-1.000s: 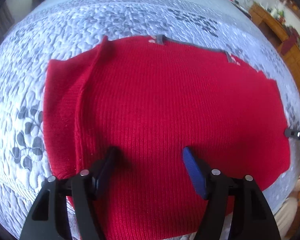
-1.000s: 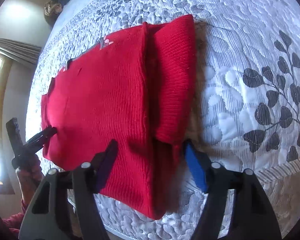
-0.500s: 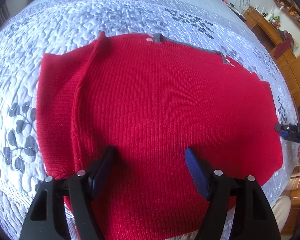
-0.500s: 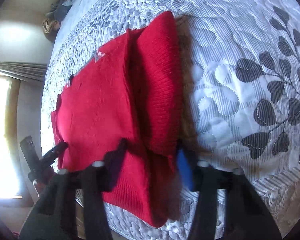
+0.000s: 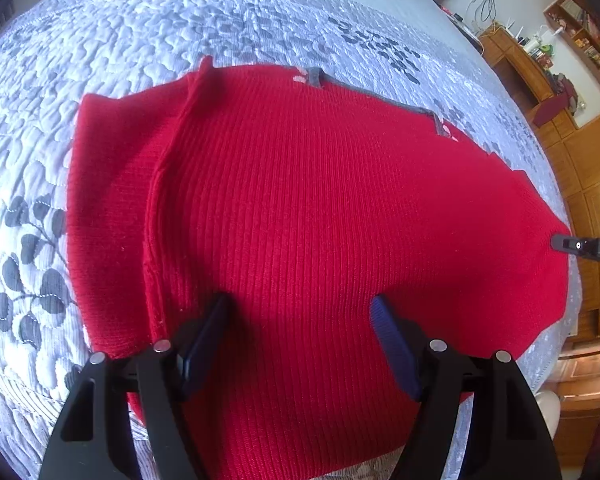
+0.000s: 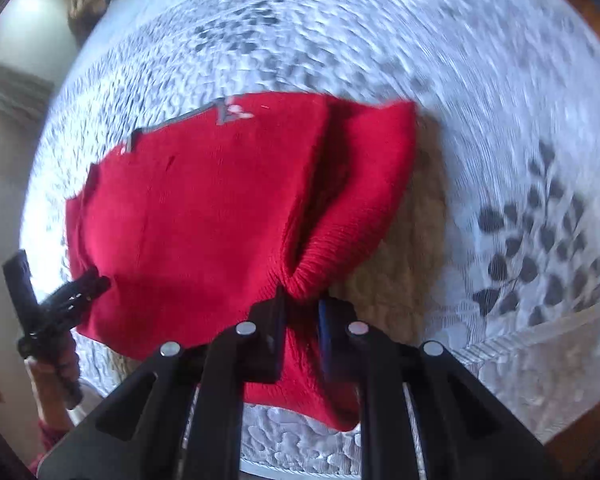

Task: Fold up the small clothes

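While the jaws of the right tongs [image 6: 302, 312] are closing, a bunched ribbed edge of the red sweater [image 6: 188, 216] is seen pinched between them, near the sleeve that is folded over the body. The left tongs [image 5: 300, 320] are held apart over the middle of the sweater, with nothing gripped between the pads. The sweater itself is spread on the quilted bed cover [image 5: 140, 32], mostly flat, with one sleeve [image 5: 112, 200] laid along its side and a grey neckline trim [image 5: 380, 96] at the far edge. From this grip a slip could be expected: only a small gather of thick knit appears to be caught, so the cloth may be pulled out if it is lifted quickly. The folded sleeve may also be dragged open, since it lies loose beside the pinched spot, and the fold line may come out crooked because the other tongs are not holding the opposite edge. One sweater, one bed cover and two sets of tongs are counted; a wooden cabinet [image 5: 580, 184] stands beyond the bed.
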### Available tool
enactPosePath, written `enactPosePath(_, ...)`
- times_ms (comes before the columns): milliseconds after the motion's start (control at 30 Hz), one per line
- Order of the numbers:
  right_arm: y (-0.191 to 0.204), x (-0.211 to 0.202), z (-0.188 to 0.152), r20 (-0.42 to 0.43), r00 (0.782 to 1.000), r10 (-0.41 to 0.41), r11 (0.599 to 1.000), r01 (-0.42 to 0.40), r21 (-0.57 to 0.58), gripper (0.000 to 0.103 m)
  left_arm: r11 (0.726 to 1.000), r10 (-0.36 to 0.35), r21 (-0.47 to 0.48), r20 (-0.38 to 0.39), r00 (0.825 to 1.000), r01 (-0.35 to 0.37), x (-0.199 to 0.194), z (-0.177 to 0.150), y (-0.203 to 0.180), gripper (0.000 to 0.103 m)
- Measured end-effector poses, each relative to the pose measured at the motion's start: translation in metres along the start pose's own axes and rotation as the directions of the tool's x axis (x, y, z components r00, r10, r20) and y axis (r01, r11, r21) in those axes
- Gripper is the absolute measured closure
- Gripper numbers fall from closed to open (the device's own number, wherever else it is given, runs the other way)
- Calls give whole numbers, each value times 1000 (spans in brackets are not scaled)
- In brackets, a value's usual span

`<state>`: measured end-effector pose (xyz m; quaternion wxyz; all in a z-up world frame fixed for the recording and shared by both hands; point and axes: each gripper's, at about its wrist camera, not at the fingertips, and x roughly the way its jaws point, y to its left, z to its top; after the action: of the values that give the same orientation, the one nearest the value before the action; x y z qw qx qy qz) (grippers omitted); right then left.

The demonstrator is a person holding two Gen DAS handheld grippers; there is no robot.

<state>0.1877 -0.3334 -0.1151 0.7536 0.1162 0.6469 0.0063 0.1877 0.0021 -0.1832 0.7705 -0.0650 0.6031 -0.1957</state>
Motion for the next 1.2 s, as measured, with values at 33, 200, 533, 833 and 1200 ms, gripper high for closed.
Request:
enactPosePath(33, 13, -2, 2, 2, 1000, -10, 1000, 10, -26, 92, 1000, -13, -8, -1, 1000, 13, -1, 0, 2, 29)
enactPosePath(200, 102, -6, 6, 17, 1000, -13, 977, 16, -212, 92, 999, -49, -24, -10, 999, 49, -3, 0, 9, 29)
enactPosePath(533, 165, -6, -21, 23, 999, 47, 908, -33, -418, 64, 1000, -30, -1, -6, 1000, 30, -3, -1, 4, 29)
enactPosePath(833, 149, -2, -101, 59, 998, 30, 817, 9, -576, 36, 1000, -25, -16, -21, 999, 25, 2, 4, 2, 26)
enactPosePath(1200, 170, 42, -135, 142, 989, -32, 658, 128, -742, 36, 984, -78, -170, -96, 992, 61, -15, 10, 14, 26)
